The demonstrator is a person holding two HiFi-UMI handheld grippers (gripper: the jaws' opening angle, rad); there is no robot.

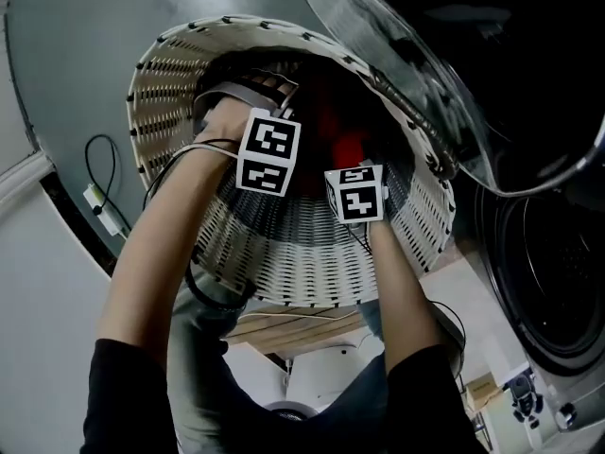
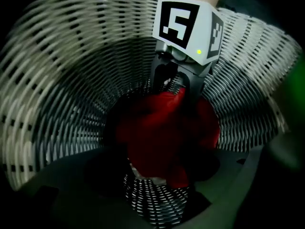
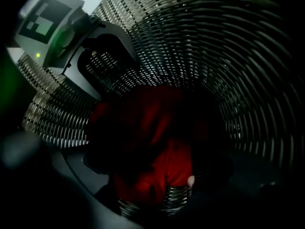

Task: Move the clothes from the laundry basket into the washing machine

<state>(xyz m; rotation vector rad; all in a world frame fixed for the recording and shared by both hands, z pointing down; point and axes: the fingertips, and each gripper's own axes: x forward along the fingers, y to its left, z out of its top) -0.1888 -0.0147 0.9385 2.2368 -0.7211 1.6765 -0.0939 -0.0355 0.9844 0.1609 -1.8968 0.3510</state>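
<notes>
Head view: two arms reach down into the tall white laundry basket (image 1: 284,244). The basket stands just beside the washing machine (image 1: 553,282). The machine's round door (image 1: 397,55) hangs open above the basket's rim. Deep down at the bottom lies a red cloth (image 1: 351,146). It is the only piece of clothing I can see in there.

The left gripper view looks right down at the red cloth. It is bunched up in a heap on the woven bottom. The left gripper (image 3: 109,61) has its jaws spread wide, with the heap ahead in the gap between them, and they hold nothing. The right gripper (image 2: 172,82) reaches in from the other side. Its jaws are wide apart too, with the tips just at the top edge of the cloth. I think nothing is pinched yet.

The cloth looks soft and floppy, and it should be light. It will not break. It will bend and hang down when lifted, so a loose end could catch on the rim or the door. A good spot to grab is a thick fold high on the heap, where lots of cloth fits between the jaws. A thin edge could slip out. With one gripper on each side, the whole heap should come up together.
</notes>
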